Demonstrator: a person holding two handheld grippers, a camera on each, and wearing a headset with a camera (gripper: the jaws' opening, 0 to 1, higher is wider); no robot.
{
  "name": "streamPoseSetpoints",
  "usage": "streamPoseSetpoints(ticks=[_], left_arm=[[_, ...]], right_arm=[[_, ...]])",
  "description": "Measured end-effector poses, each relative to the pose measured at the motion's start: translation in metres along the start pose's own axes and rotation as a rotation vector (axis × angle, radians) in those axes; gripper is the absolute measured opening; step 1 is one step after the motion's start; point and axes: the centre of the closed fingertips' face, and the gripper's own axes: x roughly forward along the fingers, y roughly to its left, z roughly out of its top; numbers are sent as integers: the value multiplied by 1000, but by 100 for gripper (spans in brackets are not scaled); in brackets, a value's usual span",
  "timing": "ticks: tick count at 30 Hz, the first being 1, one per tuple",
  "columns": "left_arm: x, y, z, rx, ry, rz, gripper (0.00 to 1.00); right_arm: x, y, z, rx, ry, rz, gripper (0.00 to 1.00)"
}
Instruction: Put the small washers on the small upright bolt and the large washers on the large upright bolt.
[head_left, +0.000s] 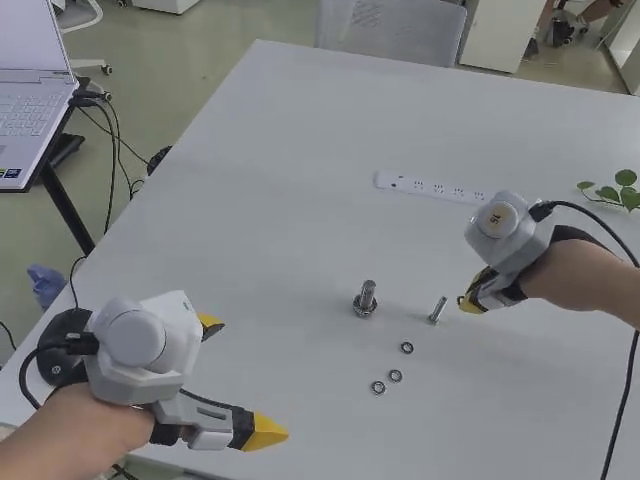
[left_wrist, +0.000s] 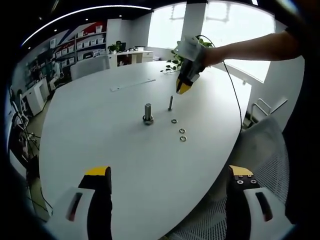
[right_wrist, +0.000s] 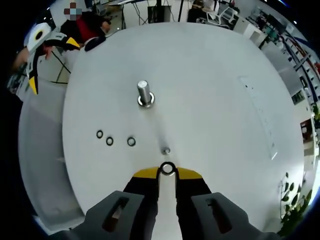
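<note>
left gripper (head_left: 238, 377), head view 7 o'clock: yellow-tipped jaws wide, nothing held. large upright steel bolt (head_left: 366, 298) has three loose steel ring washers (head_left: 395, 376) at its 5 o'clock and small upright steel bolt (head_left: 438, 309) at its 3. right gripper view resolves what head view leaves too small: right gripper (right_wrist: 168, 172) pinching one ring washer (right_wrist: 168, 168), just short of the small bolt.

On table (head_left: 280, 150): large bolt (head_left: 366, 298) upright; small bolt (head_left: 437, 309) near it at 3 o'clock. Three washers (head_left: 395, 376) in a row at 5 o'clock of large bolt; power strip (head_left: 430, 187) at 1 o'clock, well apart.
</note>
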Motion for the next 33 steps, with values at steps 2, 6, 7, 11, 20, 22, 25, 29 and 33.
streamPoseSetpoints(ticks=[2,6,7,11,20,22,25,29,33], left_arm=[[1,1,0,2,2,2,96],[3,0,1,1,3,-3,96],[3,0,1,0,4,-4,95],[4,1,2,3,6,-9,95],[4,3,0,-1,8,-12,94],[3,4,-1,-1,11,-11,93],[4,4,-4,-2,16,-14,92],[5,4,-7,-9,24,-17,91],[6,3,-8,-7,26,-22,91]], right_arm=[[0,1,3,-18,2,-7,12],[0,8,11,-32,-3,1,12],[0,9,11,-35,-1,3,12],[4,13,15,-55,8,2,12],[8,13,17,-59,15,8,12],[9,11,16,-60,19,4,12],[11,10,15,-57,22,11,12],[12,10,16,-44,15,14,12],[13,11,16,-45,18,16,12]])
